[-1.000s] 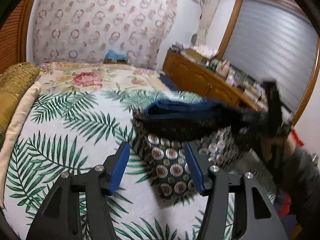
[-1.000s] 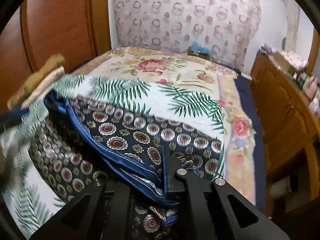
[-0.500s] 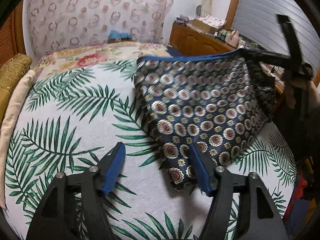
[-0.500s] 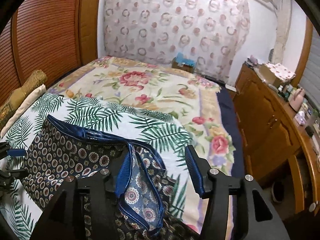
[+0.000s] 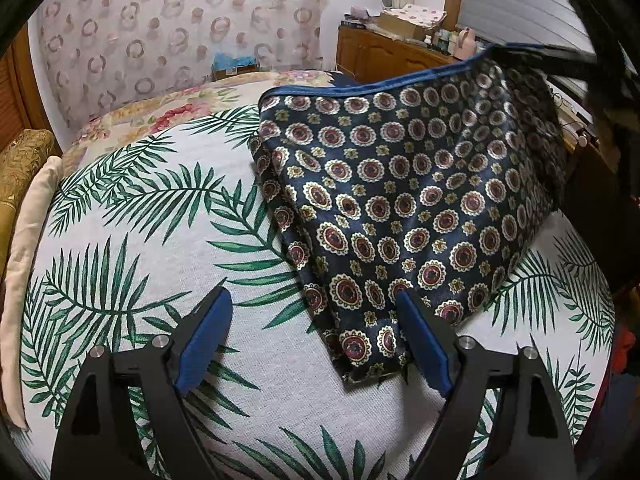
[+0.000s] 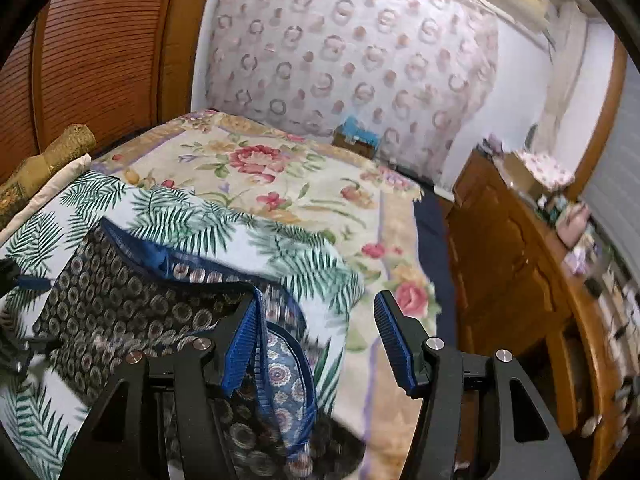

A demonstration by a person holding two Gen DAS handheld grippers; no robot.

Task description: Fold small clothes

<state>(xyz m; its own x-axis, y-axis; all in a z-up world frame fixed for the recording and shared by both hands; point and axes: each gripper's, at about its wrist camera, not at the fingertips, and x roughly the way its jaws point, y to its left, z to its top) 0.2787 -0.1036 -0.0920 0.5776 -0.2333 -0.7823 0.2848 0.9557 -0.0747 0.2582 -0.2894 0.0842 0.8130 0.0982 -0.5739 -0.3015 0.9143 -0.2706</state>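
A navy garment (image 5: 400, 184) with round medallion print and a blue hem lies spread on the palm-leaf sheet (image 5: 160, 220). My left gripper (image 5: 312, 300) hovers over its near corner. The jaws are opening wide, and the corner lies between them by the right finger, untouched. The garment's far right corner is raised toward my right gripper (image 5: 592, 60). In the right wrist view my right gripper (image 6: 316, 300) is opening. The garment (image 6: 132, 304) hangs over its left finger (image 6: 244, 344), not pinched. My left gripper (image 6: 16, 280) shows at the left edge.
A floral bedspread (image 6: 280, 184) covers the far half of the bed. Rolled gold and cream bolsters (image 5: 20, 168) lie along the left side. A wooden dresser (image 6: 508, 260) crowded with small items stands to the right of the bed. A small box (image 6: 356, 136) sits at the bed's far end.
The right gripper went from shut on the garment's hem to open and rose. The garment went from bunched to spread flat. The left jaws widened and dropped toward the near corner.
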